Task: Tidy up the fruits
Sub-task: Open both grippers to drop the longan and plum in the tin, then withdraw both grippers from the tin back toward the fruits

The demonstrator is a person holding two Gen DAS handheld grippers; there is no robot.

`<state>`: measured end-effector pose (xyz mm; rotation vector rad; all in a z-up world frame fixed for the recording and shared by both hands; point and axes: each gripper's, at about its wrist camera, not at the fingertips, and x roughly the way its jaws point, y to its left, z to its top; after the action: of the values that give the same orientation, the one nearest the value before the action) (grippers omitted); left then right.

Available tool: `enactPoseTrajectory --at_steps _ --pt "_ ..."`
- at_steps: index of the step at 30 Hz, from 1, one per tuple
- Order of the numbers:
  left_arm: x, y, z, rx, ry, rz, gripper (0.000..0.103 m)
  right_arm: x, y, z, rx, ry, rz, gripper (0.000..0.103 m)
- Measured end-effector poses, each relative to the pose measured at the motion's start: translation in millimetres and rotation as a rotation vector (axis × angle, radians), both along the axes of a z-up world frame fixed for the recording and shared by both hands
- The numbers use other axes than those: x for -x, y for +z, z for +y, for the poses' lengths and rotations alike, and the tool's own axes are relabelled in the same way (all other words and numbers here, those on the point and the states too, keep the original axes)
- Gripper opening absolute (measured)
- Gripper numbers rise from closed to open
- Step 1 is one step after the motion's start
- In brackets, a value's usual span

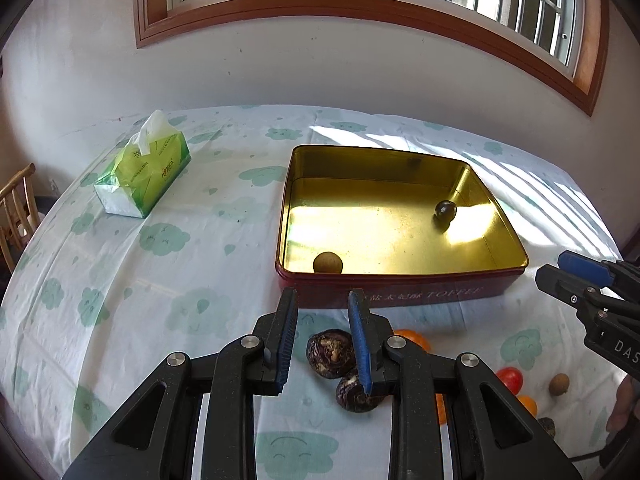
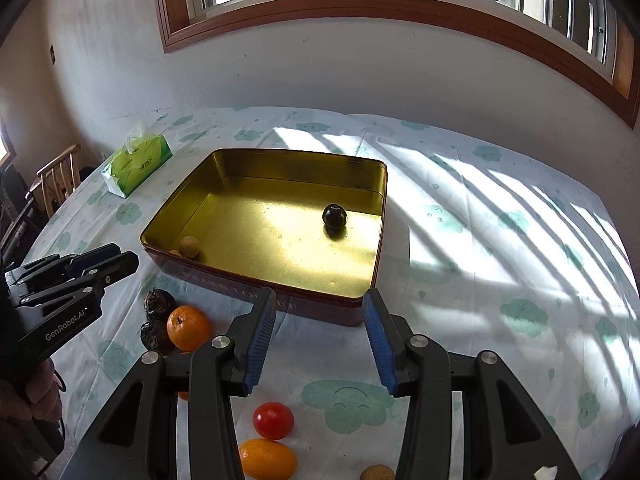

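Left gripper [image 1: 322, 300]: jaws narrowed, close to pressed together, nothing between them; they hang above the counter [image 1: 120, 280].
Right gripper [image 2: 320, 300]: jaws spread part-way and empty, over the tin's near rim.
Tin [image 1: 400, 270]: at 12 o'clock from both grippers, open, holding a longan [image 1: 327, 263] in its near left corner and a dark round fruit [image 1: 445, 211] toward the far right.
Nearest loose fruit: two water chestnuts [image 1: 331, 353], touching, at 6 o'clock just under the left jaws, so the left hand looks nearer to them.
Right-side fruit: cherry tomato [image 2: 273, 420] and kumquat [image 2: 267, 459] at 6 to 7 o'clock below the right jaws; a mandarin [image 2: 189, 328] at 9 o'clock.
Open room: bare cloth right of the tin; tissue pack [image 1: 144, 176] well apart at 10 o'clock.
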<state>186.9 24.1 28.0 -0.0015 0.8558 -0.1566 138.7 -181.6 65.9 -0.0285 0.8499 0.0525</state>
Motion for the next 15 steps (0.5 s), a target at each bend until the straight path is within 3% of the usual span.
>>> enactPoseTrajectory --at_steps 15 --pt "87 -30 18 -0.016 0.041 0.045 0.028 84 -15 -32 -0.003 -0.067 0.031 0.043"
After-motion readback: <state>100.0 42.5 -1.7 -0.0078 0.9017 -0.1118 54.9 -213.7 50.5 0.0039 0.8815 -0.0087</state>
